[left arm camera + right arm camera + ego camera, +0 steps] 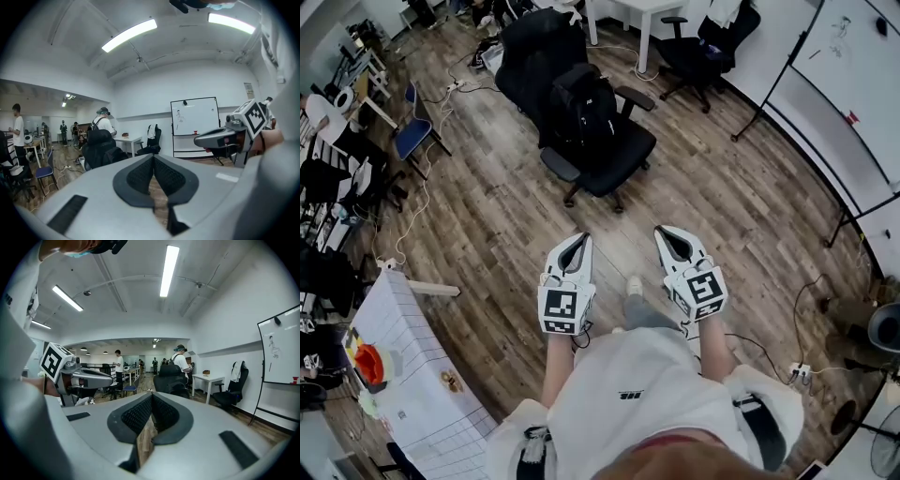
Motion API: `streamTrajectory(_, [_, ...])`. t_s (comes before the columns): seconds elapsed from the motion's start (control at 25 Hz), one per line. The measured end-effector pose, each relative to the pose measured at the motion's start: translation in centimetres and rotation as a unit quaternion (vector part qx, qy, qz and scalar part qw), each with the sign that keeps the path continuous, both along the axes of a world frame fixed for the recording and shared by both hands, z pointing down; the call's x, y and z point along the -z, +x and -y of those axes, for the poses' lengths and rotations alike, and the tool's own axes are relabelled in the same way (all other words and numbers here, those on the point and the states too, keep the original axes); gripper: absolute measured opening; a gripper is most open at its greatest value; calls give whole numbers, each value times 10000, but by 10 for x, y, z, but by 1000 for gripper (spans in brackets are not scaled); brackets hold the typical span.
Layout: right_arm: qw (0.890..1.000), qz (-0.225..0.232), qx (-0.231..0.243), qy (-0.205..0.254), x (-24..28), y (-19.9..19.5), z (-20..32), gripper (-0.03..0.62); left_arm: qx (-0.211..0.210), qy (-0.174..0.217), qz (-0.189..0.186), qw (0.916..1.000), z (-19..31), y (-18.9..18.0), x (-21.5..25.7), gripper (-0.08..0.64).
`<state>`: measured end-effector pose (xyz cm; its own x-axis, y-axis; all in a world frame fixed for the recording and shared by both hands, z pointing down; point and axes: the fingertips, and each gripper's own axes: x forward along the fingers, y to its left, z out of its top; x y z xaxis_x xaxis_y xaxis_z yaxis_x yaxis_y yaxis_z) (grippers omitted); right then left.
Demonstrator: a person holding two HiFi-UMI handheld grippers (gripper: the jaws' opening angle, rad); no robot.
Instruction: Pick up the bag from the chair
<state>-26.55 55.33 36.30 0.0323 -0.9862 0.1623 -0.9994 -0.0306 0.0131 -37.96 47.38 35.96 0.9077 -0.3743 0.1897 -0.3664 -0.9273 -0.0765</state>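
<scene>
The bag [581, 105] is a black backpack, soft and bulky. It sits on the seat of a black office chair [617, 157], between the armrests, on the wooden floor beyond both grippers and well apart from them. The left gripper [578, 242] has its jaws clenched together with nothing between them; its own view shows the dark pads meeting over bare floor. The right gripper [665, 233] is likewise closed and empty. Both point level toward the chair. The bag stands upright against the backrest with its long axis vertical, its front facing the near right as the seat does.
</scene>
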Motion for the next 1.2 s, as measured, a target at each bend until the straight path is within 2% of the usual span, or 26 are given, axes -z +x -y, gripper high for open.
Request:
streamTrajectory(0.64, [9994, 103, 329, -92, -1, 118, 86, -5, 176, 12, 150, 9997, 76, 120, 2, 12])
streamTrajectory(0.8, [9991, 71, 404, -117, -7, 136, 103, -5, 241, 14, 148, 9996, 90, 137, -3, 12])
streamTrajectory(0.96, [9994, 3, 338, 52, -5, 151, 115, -5, 293, 21, 140, 9995, 104, 150, -5, 12])
streamTrajectory(1.2, [9990, 18, 416, -172, -23, 164, 138, -5, 268, 11, 158, 9995, 127, 170, -12, 12])
